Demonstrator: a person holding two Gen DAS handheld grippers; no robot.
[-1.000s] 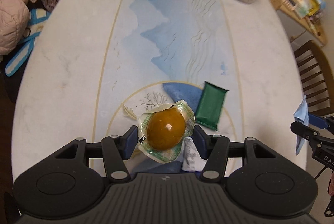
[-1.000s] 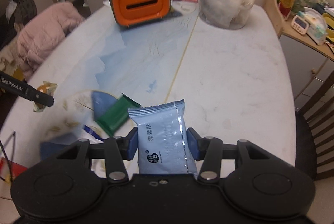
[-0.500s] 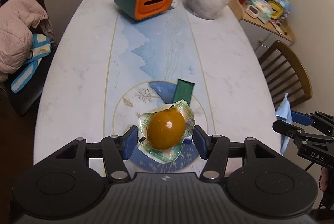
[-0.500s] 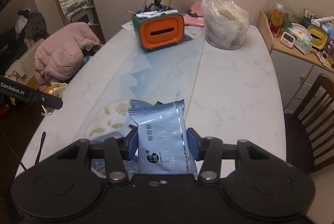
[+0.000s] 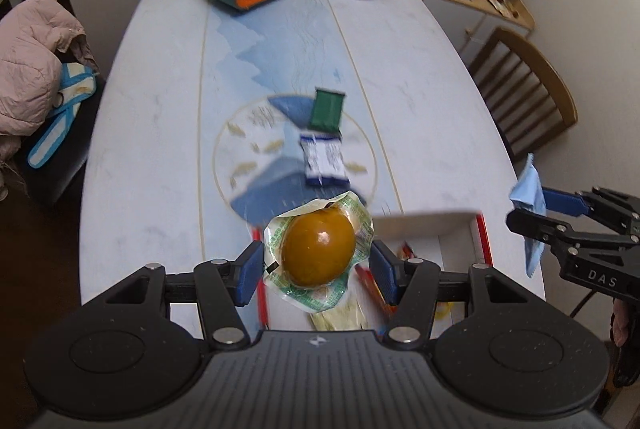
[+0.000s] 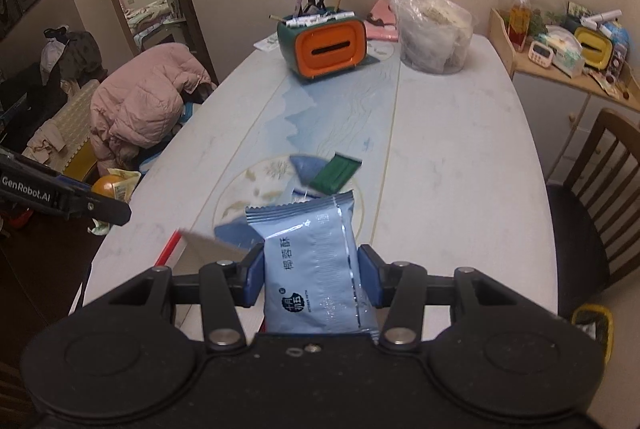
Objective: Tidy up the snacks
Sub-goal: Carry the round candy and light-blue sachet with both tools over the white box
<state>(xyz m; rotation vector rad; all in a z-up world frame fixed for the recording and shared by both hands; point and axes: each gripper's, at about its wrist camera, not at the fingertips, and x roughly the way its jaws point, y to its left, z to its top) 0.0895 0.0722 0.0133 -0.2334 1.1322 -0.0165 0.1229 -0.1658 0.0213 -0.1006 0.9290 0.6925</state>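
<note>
Both snacks are off the table and a box with a white inner wall and a red edge sits at the near end, just below the left gripper; the step in hand looks like carrying each item over that box and letting it go inside. To do it well, bring each gripper squarely above the opening before lowering — the box wall is thin and would tip or slide if a finger caught its rim; lower until the snack is close to what already lies inside, then release, one hand at a time, so the two tools do not crowd each other over a narrow opening. The sealed egg is round and heavy in a slack film wrapper, so it may roll on landing; set it down, do not drop it. The blue packet is light and puffy and needs only a short drop.

The left gripper is about half open and clamped on the sealed egg; its blue pads press the crinkled wrapper at either side, and the egg hangs clear above the box. The right gripper stands narrower and pinches the blue packet across its width; the packet's upper end sticks out past the fingers, above the table's near end beside the box's corner.

Two snacks remain on the table's painted circle — a green packet and, just nearer, a blue-and-white packet.
</note>
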